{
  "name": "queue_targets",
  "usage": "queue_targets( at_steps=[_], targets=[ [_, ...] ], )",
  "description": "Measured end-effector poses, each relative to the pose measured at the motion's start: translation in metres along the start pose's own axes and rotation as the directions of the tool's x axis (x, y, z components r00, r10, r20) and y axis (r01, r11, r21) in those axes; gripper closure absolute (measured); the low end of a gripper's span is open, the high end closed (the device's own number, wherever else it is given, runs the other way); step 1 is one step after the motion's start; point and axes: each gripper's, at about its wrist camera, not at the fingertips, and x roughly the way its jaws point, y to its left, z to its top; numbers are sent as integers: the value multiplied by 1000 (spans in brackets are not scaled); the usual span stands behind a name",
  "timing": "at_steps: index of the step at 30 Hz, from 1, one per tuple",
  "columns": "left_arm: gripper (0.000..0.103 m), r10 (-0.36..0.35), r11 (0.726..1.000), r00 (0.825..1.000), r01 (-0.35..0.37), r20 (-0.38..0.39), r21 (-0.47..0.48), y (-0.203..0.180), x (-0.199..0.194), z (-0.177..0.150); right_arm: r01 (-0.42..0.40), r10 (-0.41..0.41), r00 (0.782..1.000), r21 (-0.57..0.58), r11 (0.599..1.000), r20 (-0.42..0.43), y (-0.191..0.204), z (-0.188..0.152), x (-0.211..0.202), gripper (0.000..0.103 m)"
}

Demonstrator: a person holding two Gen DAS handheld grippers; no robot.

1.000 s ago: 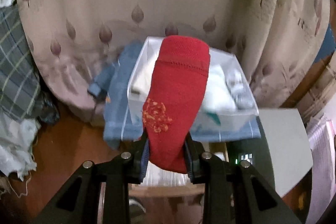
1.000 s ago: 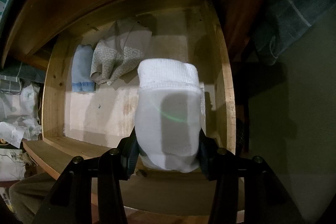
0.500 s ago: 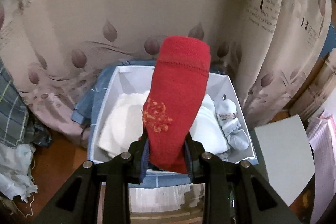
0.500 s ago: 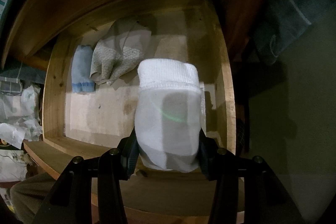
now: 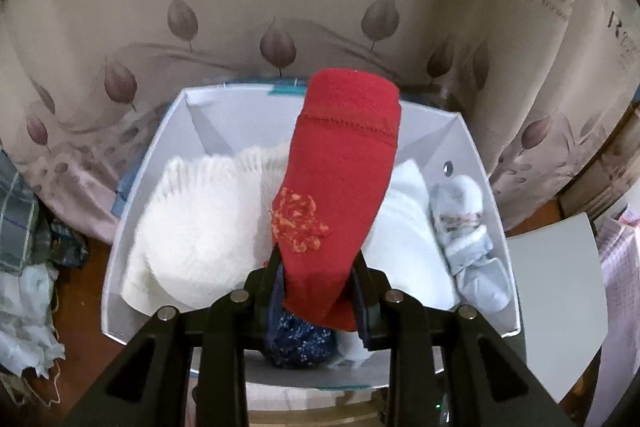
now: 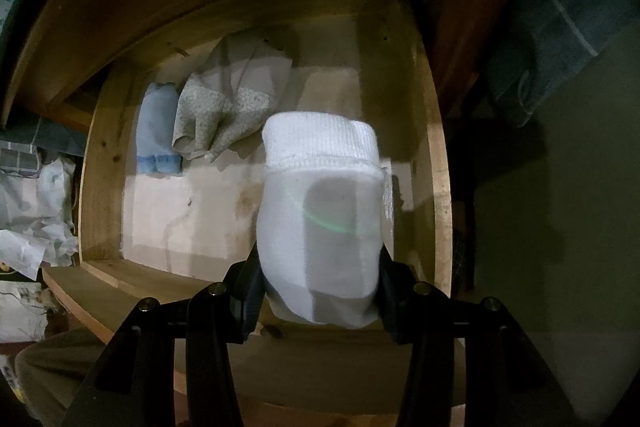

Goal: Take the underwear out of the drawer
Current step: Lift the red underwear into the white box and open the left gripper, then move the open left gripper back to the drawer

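Note:
My left gripper [image 5: 318, 269] is shut on a rolled red garment [image 5: 340, 179] with an orange embroidered patch, held over a white box [image 5: 120, 259] that holds white folded clothes [image 5: 200, 227], a pale blue piece [image 5: 472, 239] and a dark blue spotted piece [image 5: 298, 341]. My right gripper [image 6: 320, 281] is shut on a rolled white garment [image 6: 320, 219] above the open wooden drawer [image 6: 436, 187]. On the drawer floor at the back left lie a light blue folded piece [image 6: 158, 131] and a grey patterned piece [image 6: 228, 107].
A beige curtain with leaf print [image 5: 280, 7] hangs behind the box. A grey flat board [image 5: 556, 307] lies right of the box. Crumpled cloth and plaid fabric [image 5: 20, 247] lie on the wooden floor at left. White bags [image 6: 32, 219] lie left of the drawer.
My left gripper has carried the red garment closer to the white box and lower, so the box's inside now fills the view. The right gripper and white garment have stayed still.

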Motion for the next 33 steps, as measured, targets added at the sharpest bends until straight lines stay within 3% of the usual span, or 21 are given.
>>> queue_targets(
  at_steps=[13, 23, 33],
  targets=[
    [65, 35, 999, 999, -35, 2, 19, -5, 7, -7, -17, 17, 1000, -18, 1000, -5, 3, 2, -3, 58],
    [48, 59, 997, 996, -62, 69, 46, -7, -14, -14, -11, 11, 1000, -19, 1000, -6, 4, 2, -2, 58],
    [47, 51, 998, 991, -56, 127, 36, 1, -47, -40, -3, 3, 1000, -18, 1000, 10, 6, 2, -2, 58]
  ],
)
